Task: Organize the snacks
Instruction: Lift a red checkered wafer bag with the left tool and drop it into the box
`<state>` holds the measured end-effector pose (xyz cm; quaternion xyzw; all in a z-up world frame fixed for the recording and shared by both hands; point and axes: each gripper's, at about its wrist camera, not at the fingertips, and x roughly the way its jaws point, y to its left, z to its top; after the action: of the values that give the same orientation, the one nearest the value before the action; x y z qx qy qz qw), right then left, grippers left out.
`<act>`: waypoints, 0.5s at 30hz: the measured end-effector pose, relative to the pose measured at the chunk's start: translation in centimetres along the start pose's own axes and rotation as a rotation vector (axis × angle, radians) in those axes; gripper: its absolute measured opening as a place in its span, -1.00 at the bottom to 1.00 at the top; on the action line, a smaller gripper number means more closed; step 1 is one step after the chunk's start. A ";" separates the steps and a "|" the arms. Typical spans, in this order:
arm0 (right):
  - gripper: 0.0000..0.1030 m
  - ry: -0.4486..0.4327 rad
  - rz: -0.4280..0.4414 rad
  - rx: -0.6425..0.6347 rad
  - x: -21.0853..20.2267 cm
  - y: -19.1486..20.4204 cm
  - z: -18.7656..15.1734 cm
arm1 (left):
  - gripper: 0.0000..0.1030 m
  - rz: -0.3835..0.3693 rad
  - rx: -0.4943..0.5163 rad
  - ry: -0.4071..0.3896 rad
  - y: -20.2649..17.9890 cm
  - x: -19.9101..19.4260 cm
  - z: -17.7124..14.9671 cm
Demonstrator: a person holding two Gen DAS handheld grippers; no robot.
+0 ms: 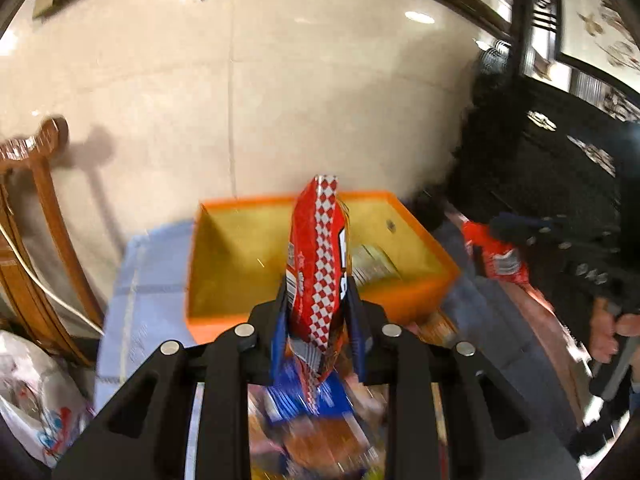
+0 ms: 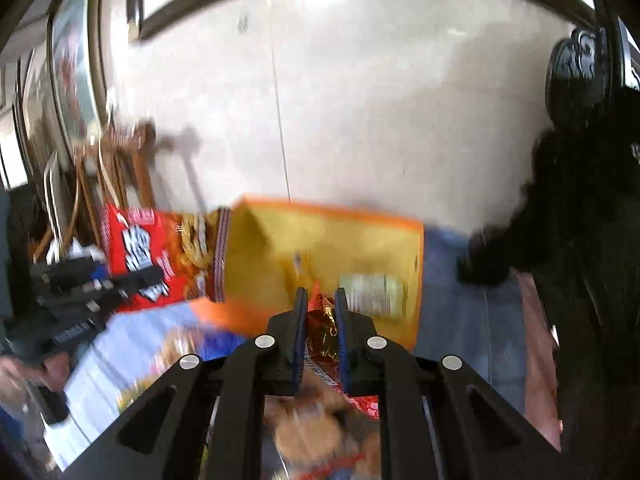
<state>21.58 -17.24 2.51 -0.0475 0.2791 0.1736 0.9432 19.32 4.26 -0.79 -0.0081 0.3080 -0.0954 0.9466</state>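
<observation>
My left tongs [image 1: 318, 300] clamp red checkered bag [image 1: 316, 264], right tongs [image 2: 320, 312] clamp red-gold packet [image 2: 322, 334], both near orange box [image 1: 224, 320]. One pale packet [image 2: 372, 294] inside; loose snacks remain on table.

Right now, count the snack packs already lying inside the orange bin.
1: a pale pack lies on the floor of the orange bin, near its right wall. The red checkered bag may hide others.

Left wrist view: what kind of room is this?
Probably a home dining or living room: carved wooden chair, glossy tiled wall, cloth-covered table holding an orange snack bin.
</observation>
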 end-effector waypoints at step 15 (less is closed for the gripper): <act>0.93 -0.047 -0.098 0.176 6.9 -2.1 5.8 | 0.89 0.112 -0.122 -0.006 2.2 3.9 4.1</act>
<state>30.67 -16.09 3.61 0.0259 0.2683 0.1030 0.9575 25.18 5.52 0.16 -0.0487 0.3104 -0.0233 0.9491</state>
